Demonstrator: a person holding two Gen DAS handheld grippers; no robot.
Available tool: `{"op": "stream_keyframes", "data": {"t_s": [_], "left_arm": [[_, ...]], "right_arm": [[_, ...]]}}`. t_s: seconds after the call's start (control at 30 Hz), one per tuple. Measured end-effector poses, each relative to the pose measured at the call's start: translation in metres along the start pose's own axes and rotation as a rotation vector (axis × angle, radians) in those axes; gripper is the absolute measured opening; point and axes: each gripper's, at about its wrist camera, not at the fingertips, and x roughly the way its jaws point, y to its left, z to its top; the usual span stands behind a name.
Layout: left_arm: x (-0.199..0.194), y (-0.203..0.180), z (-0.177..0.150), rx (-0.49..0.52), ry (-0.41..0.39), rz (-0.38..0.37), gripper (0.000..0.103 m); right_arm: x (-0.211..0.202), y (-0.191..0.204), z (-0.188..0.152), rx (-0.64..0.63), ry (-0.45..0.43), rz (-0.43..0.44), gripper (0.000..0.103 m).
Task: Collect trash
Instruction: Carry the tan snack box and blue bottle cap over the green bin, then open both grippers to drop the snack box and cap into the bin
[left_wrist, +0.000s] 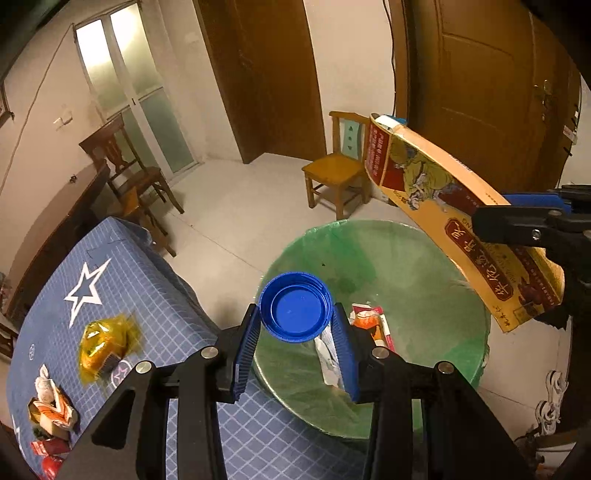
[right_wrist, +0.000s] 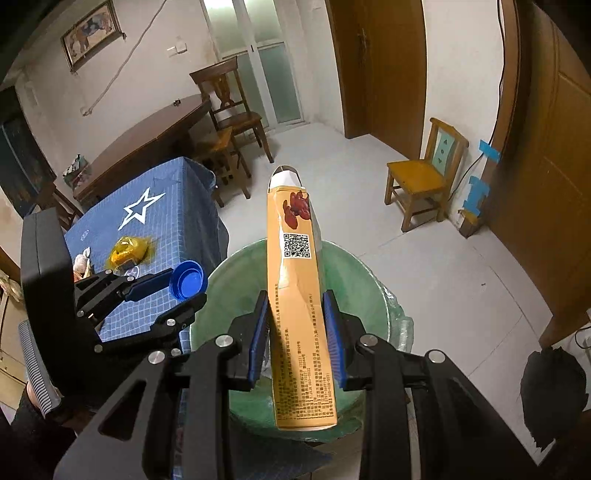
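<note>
- The left claw (left_wrist: 295, 328) is closed partway on a blue cap (left_wrist: 294, 312), one pad on each side of its rim, hollow side facing the camera.
- The cap hangs over the near-left part of the bin (left_wrist: 476, 332), which has a green liner. The bin stands on the floor, close against the edge of the surface (left_wrist: 155, 280).
- The right claw (right_wrist: 297, 339) is clamped across the narrow faces of a flattened yellow carton (right_wrist: 299, 295), gripping its lower half.
- The carton's long axis runs forward and up from that claw. Its far end, with a white flap, reaches past the bin's far rim, while its near end sits over the bin's mouth.
- What matters for the drop, as I judge it: the cap has open bin directly beneath it. The carton is long and tilted, so it may catch on the rim unless its far end is tipped down first.
- The left claw looks better placed to let go first.
- The carton's narrow face has a QR code with small print below it, too small to read.
- Its broad face, in the left view, shows large Chinese characters on a dark red label and a robed figure. I cannot read the brand with confidence.
- Trash already lies in the bin. On the surface remain a yellow wrapper (left_wrist: 105, 343) and crumpled packets (left_wrist: 51, 410).
</note>
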Motion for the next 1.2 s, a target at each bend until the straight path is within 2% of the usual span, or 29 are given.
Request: {"op": "stream_keyframes", "data": {"t_s": [0.57,0.6,0.63,0.67,1.0,1.2], "left_arm": [[0.012,0.001,-0.003,-0.009,0.020,-0.036,0.041],[0.012,0.001,-0.002,-0.014,0.026,-0.034,0.047],[0.014,0.004,-0.002,-0.027,0.042,-0.039,0.063],[0.015,0.006,-0.002,-0.038,0.043,-0.043,0.066],[0.008,0.006,-0.006,-0.020,0.024,-0.050,0.066],[0.000,0.014,-0.014,-0.057,0.012,-0.032,0.066]], "right_arm": [[0.010,0.004,0.003,-0.023,0.007,0.000,0.030],[0.011,0.002,0.004,-0.018,0.005,-0.010,0.032],[0.012,0.000,0.004,-0.011,0.003,-0.011,0.036],[0.012,-0.001,0.005,-0.008,0.001,-0.006,0.036],[0.015,-0.003,0.001,-0.004,0.005,0.002,0.036],[0.016,-0.006,-0.003,0.006,-0.001,-0.010,0.036]]}}
